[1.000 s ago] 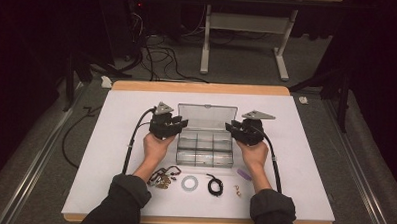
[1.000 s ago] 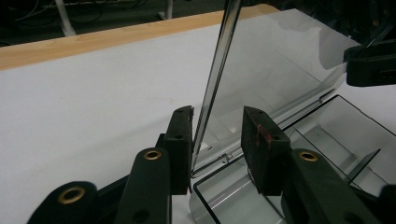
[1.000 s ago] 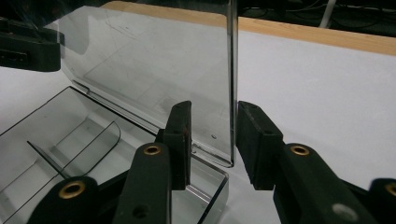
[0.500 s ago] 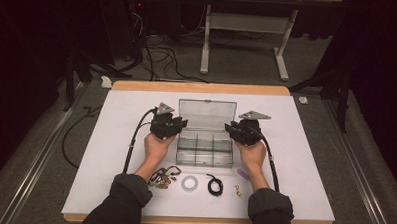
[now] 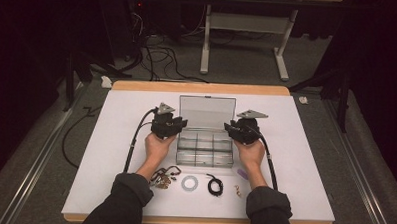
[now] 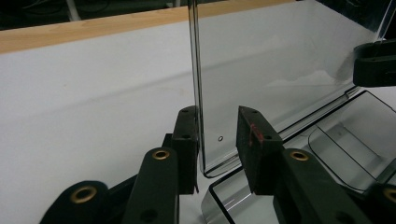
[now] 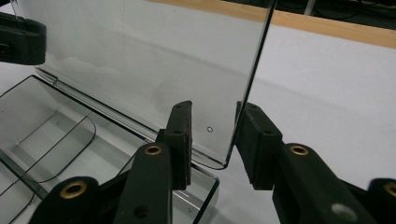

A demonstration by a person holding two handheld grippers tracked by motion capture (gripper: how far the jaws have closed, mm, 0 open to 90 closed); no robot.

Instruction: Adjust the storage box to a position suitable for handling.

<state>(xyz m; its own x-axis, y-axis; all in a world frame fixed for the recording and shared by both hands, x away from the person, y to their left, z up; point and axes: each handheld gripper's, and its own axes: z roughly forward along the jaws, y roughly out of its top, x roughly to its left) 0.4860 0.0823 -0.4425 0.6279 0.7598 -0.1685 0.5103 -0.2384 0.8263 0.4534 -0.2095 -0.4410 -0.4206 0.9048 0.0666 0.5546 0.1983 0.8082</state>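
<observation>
Moved: our left gripper (image 6: 218, 140) jaws had been closing around the lid (image 6: 280, 60) edge, gap remaining.
Right gripper (image 7: 212, 140): we kept it spread, lid corner between.

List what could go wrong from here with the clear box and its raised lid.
1. The lid stands upright with its side edges between each gripper's jaws. The left gripper has just been closing, one jaw at the edge and the other apart, so an uneven squeeze could twist the thin plastic.
2. The right gripper also looks loose around its edge, so the lid could slip and drop onto the box.
3. A hard push could slide the light box.
</observation>
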